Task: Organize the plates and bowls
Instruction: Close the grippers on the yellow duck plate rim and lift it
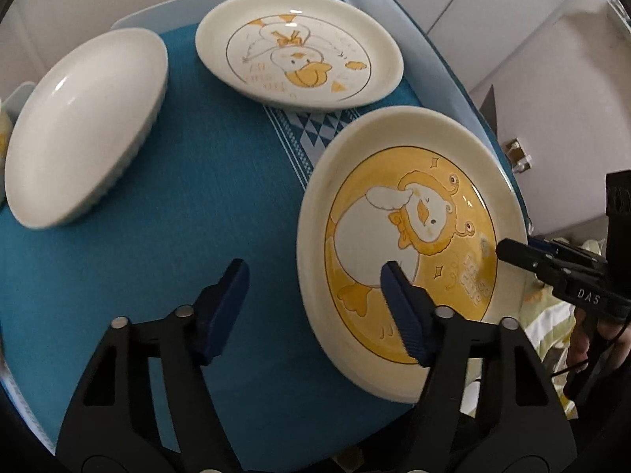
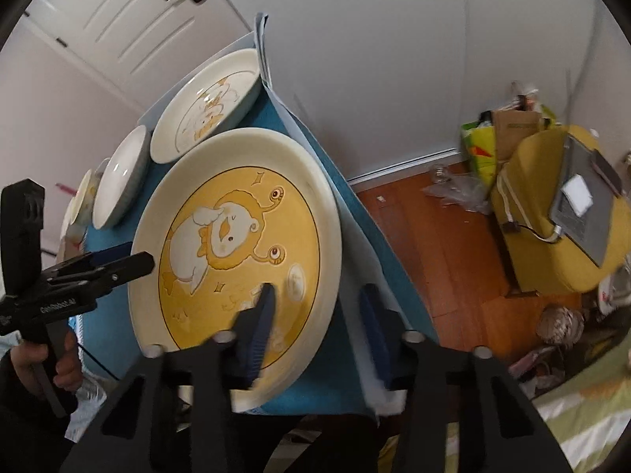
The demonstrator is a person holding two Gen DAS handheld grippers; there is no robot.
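A cream plate with a yellow duck picture (image 1: 410,252) lies on the blue cloth at the table's near right corner; it also shows in the right wrist view (image 2: 236,244). My left gripper (image 1: 315,272) is open, its jaws astride the plate's left rim. My right gripper (image 2: 319,295) is open, its jaws astride the plate's right rim; it shows at the right of the left wrist view (image 1: 552,256). A second duck plate (image 1: 299,47) with a white centre lies farther back. A plain white bowl (image 1: 86,126) sits at the left.
The blue cloth (image 1: 177,216) covers a small table with a pale edge (image 2: 276,98). More dishes stand past the white bowl (image 2: 118,177) at the far left (image 2: 81,201). Beyond the table are a wood floor (image 2: 434,236), a yellow chair (image 2: 552,228) and white doors.
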